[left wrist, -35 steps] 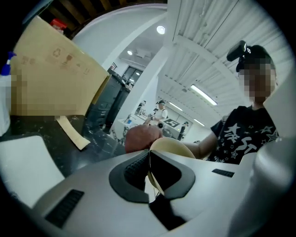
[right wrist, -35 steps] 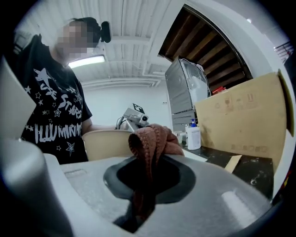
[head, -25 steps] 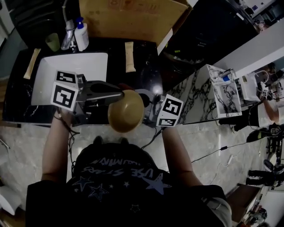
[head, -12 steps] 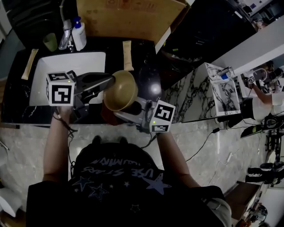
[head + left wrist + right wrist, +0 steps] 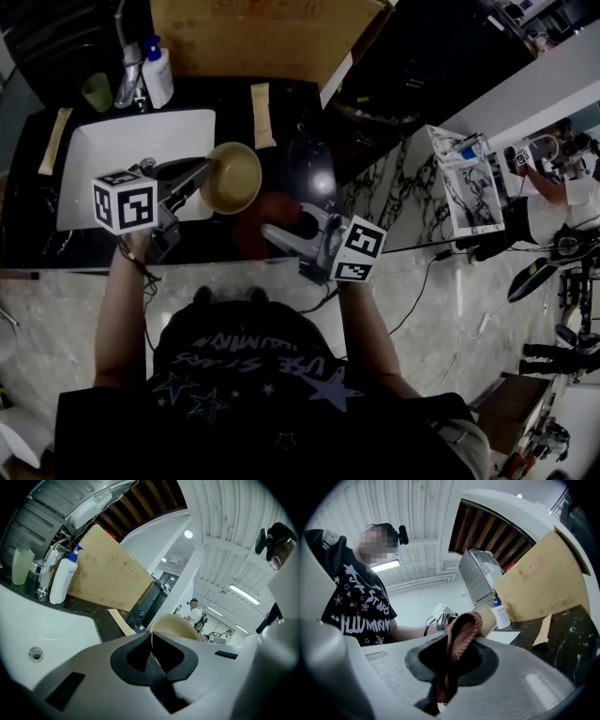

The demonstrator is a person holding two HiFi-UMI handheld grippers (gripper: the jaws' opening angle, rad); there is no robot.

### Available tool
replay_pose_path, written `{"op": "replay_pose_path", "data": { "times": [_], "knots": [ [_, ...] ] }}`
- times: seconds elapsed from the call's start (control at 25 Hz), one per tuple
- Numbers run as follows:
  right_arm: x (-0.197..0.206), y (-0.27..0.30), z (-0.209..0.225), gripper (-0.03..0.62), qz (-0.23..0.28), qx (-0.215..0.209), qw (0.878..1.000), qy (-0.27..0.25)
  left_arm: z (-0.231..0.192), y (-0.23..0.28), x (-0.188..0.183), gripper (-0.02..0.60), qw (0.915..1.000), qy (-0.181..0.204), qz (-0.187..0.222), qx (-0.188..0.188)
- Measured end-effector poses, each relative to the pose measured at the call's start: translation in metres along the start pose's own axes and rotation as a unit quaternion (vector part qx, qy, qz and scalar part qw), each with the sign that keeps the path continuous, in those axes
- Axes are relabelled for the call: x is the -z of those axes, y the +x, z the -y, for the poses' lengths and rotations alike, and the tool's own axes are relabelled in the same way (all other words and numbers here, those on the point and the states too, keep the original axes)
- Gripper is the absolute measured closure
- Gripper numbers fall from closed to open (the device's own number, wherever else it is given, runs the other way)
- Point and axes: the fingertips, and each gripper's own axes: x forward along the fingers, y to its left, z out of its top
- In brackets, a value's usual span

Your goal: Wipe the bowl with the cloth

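Observation:
In the head view my left gripper (image 5: 208,172) is shut on the rim of a tan bowl (image 5: 234,178), holding it over the right edge of the white sink (image 5: 131,141). The left gripper view shows the thin bowl (image 5: 176,626) rim pinched between the jaws of the left gripper (image 5: 152,645). My right gripper (image 5: 274,231) sits lower right of the bowl, apart from it, shut on a red-brown cloth (image 5: 268,212). In the right gripper view the cloth (image 5: 461,631) bunches out of the right gripper (image 5: 449,667).
A dark counter (image 5: 300,159) surrounds the sink. A spray bottle (image 5: 157,75), a faucet and a green cup (image 5: 96,91) stand behind the sink, with a cardboard box (image 5: 262,37) at the back. Wooden strips (image 5: 256,117) lie beside the sink. Other people stand at the far right.
The left gripper has carried the bowl up and left, from in front of the person to the sink's edge. The right gripper with the cloth has come away from the bowl.

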Motion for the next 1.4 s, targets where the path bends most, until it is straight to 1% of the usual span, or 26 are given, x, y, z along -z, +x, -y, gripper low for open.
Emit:
{"op": "replay_pose_path", "data": {
  "times": [0.12, 0.24, 0.4, 0.52, 0.6, 0.68, 0.76, 0.88, 1.04, 1.12, 1.2, 1.32, 1.4],
  "knots": [
    [-0.003, -0.006, 0.009, 0.543, 0.004, 0.021, 1.0, -0.002, -0.003, 0.0, 0.008, 0.563, 0.9999, -0.017, 0.0, 0.001],
    [-0.009, -0.012, 0.02, 0.543, 0.018, 0.044, 0.999, 0.005, -0.002, -0.003, 0.014, 0.563, 0.9997, -0.024, -0.006, 0.004],
    [-0.013, -0.018, 0.042, 0.543, 0.04, 0.092, 0.994, 0.031, 0.002, -0.007, 0.02, 0.565, 0.9993, -0.026, -0.016, 0.019],
    [-0.008, -0.016, 0.058, 0.543, 0.027, 0.14, 0.989, 0.026, 0.012, -0.007, 0.026, 0.565, 0.9984, -0.021, -0.035, 0.038],
    [-0.005, -0.013, 0.065, 0.543, 0.014, 0.16, 0.987, 0.018, 0.018, -0.005, 0.03, 0.565, 0.9978, -0.017, -0.043, 0.047],
    [-0.003, -0.009, 0.069, 0.543, 0.009, 0.168, 0.986, 0.017, 0.022, -0.005, 0.032, 0.565, 0.9974, -0.018, -0.044, 0.054],
    [0.0, -0.005, 0.071, 0.543, 0.004, 0.171, 0.985, 0.017, 0.029, -0.004, 0.033, 0.563, 0.996, -0.021, -0.049, 0.072],
    [0.006, 0.002, 0.073, 0.543, -0.02, 0.179, 0.984, 0.008, 0.044, 0.0, 0.035, 0.565, 0.9937, -0.013, -0.058, 0.095],
    [0.01, -0.001, 0.081, 0.543, -0.028, 0.213, 0.977, 0.001, 0.053, 0.001, 0.031, 0.563, 0.9919, -0.016, -0.046, 0.117],
    [0.01, -0.013, 0.086, 0.543, -0.027, 0.239, 0.971, 0.003, 0.05, 0.002, 0.031, 0.563, 0.9929, -0.013, -0.046, 0.109],
    [0.009, -0.03, 0.09, 0.543, -0.022, 0.267, 0.964, 0.007, 0.042, 0.004, 0.033, 0.563, 0.9945, -0.016, -0.052, 0.089],
    [0.005, -0.055, 0.095, 0.542, -0.012, 0.305, 0.952, 0.012, 0.026, 0.008, 0.042, 0.563, 0.996, -0.021, -0.072, 0.048],
    [0.003, -0.067, 0.095, 0.543, -0.006, 0.322, 0.947, 0.013, 0.016, 0.015, 0.049, 0.563, 0.9955, -0.015, -0.093, 0.015]
  ]
}}
